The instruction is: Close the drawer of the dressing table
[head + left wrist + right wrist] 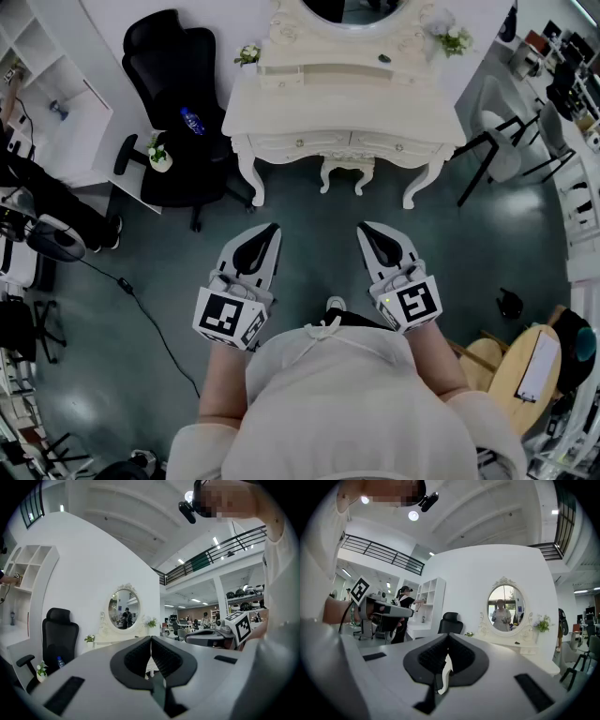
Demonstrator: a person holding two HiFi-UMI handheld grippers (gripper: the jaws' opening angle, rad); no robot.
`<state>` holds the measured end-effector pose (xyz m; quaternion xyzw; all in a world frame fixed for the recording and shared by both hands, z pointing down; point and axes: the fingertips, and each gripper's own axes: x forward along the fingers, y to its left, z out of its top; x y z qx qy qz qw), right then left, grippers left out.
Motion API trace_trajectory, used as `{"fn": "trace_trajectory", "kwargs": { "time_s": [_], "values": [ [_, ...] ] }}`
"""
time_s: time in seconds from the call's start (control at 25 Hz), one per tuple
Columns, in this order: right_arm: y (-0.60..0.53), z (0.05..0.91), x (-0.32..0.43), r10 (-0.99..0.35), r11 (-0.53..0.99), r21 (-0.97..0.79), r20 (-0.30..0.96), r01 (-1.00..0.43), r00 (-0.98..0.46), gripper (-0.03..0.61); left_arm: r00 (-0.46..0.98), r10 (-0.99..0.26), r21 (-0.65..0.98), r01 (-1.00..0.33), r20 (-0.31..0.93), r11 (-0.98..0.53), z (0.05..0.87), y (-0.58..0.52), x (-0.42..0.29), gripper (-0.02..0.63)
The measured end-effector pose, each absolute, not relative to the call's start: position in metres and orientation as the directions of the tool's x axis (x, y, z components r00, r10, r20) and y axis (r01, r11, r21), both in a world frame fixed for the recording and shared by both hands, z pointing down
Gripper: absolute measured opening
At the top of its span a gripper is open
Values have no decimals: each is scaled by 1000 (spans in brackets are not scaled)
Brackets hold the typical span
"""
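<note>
The white dressing table with an oval mirror stands ahead across the dark floor. Two front drawers with small knobs sit under its top. From here I cannot tell whether either stands out. My left gripper and right gripper are held side by side in front of the person's body, well short of the table and pointing toward it. Both are shut and hold nothing. In the left gripper view the jaws meet at the left gripper, with the mirror beyond. The right gripper is likewise closed, with the mirror to its right.
A black office chair carrying a blue bottle stands left of the table, beside a small potted plant. A grey chair stands to the right. A round wooden table with a clipboard is near right. A cable runs over the floor at left.
</note>
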<state>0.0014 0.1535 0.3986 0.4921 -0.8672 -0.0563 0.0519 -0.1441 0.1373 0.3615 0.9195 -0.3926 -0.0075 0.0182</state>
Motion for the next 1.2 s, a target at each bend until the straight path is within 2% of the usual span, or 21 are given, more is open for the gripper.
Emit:
{"fn": "trace_trajectory", "kwargs": {
  "time_s": [0.28,0.68,0.72,0.76,0.8,1.2],
  "values": [
    [157,394,0,-896,440,134,-1,-888,-444,2,686,-728,41,-727,1,-685,363,144,-157,18],
    [165,407,-17,-907,421,124,27,-899,-421,5,661,-750,72,-747,-27,-661,366,149,-177,23],
    [164,410,-17,-908,419,121,33,-900,-418,5,657,-753,78,-749,-38,-658,366,148,-179,95],
    [163,413,-17,-909,416,117,39,-902,-415,6,653,-755,81,-751,-48,-655,366,146,-180,289],
    [161,415,-16,-910,415,111,44,-903,-412,5,648,-760,82,-756,-53,-650,367,144,-181,347],
    [107,437,-14,-874,485,95,95,-870,-477,6,586,-810,56,-810,23,-584,397,99,-185,347]
  ]
}}
